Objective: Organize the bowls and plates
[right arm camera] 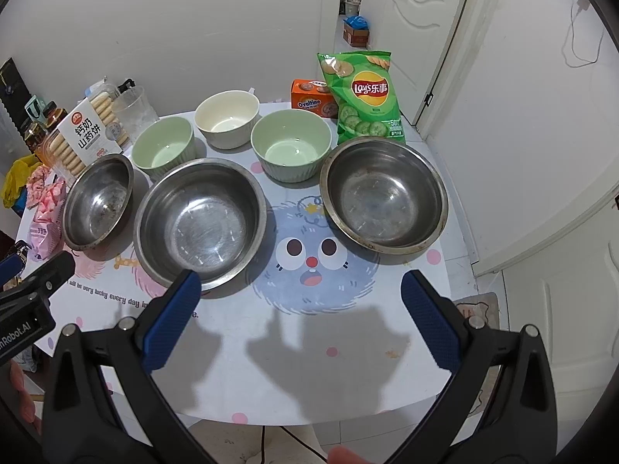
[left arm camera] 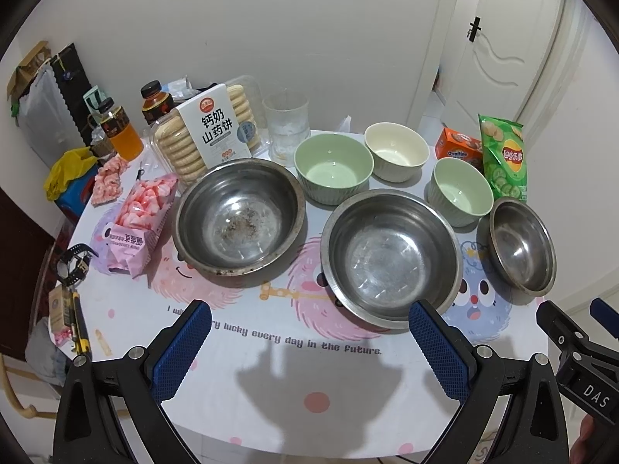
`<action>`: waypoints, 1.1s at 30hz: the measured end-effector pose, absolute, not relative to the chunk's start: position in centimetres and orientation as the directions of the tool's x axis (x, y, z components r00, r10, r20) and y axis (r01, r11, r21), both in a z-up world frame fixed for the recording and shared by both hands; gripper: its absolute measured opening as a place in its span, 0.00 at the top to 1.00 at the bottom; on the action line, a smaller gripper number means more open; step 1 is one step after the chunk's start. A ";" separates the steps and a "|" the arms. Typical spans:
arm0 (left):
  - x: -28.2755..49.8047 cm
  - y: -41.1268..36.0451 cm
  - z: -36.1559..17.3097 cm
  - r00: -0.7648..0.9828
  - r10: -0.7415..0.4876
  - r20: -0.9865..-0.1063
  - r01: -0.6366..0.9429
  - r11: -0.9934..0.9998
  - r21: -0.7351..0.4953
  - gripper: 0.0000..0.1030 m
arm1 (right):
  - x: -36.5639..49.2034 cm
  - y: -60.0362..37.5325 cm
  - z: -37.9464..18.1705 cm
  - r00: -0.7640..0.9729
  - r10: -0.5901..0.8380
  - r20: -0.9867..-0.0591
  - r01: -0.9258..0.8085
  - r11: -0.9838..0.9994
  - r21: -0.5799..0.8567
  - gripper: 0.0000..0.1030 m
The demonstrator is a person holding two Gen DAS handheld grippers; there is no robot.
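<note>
Spread wide at the bottom of each view: left gripper (left arm camera: 309, 342) and right gripper (right arm camera: 301, 305), blue pads (left arm camera: 182, 352) apart, holding nothing, hovering over the near edge of the table (right arm camera: 309, 379) with only shadow between the fingers.

Just beyond, in the middle of the frame, three steel bowls in a row: left steel bowl (left arm camera: 239, 216) with dark specks inside, middle steel bowl (left arm camera: 390, 257) close to the left gripper's right pad in the left wrist view, right steel bowl (right arm camera: 385, 193).

Behind these, three ceramic bowls, all upright and separate: green bowl (left arm camera: 333, 166), cream bowl (left arm camera: 396, 150), second green bowl (right arm camera: 291, 147).

Farther back, crowding the upper left of the frame: biscuit box (left arm camera: 214, 131), glass cup (left arm camera: 287, 125), pink snack bag (left arm camera: 135, 224). At upper right: chips bag (right arm camera: 363, 96) and orange Ovaltine box (right arm camera: 311, 100), just behind the right steel bowl.

Seen only from the left wrist: two drink bottles (left arm camera: 120, 127) and a black watch (left arm camera: 75, 265). Seen only from the right wrist: open doorway with a small cardboard box (right arm camera: 356, 33).
</note>
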State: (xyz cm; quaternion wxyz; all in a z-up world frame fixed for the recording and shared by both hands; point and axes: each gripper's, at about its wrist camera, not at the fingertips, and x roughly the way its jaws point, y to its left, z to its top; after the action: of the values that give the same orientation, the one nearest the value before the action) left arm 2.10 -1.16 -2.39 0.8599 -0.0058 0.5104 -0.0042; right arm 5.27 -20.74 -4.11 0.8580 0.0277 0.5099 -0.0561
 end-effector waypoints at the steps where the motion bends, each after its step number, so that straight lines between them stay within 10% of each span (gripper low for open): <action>1: 2.2 -1.0 -2.5 0.476 -0.015 -0.879 0.000 1.000 -0.017 0.00 | 5.3 -20.7 -4.3 0.472 -0.068 -0.879 0.124 0.992 -0.010 0.00; 33: 9.8 13.9 -11.9 0.283 -0.078 -0.956 -0.306 0.937 -0.167 0.00 | 21.3 -2.7 -10.7 0.261 0.283 -0.923 -0.272 0.939 0.211 0.07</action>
State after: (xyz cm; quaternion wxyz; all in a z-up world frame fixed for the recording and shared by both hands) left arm 9.85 13.91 -11.94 0.7845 -0.1614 0.5943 0.0726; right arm 21.28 -2.68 -10.74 0.7940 0.0049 0.5823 0.1747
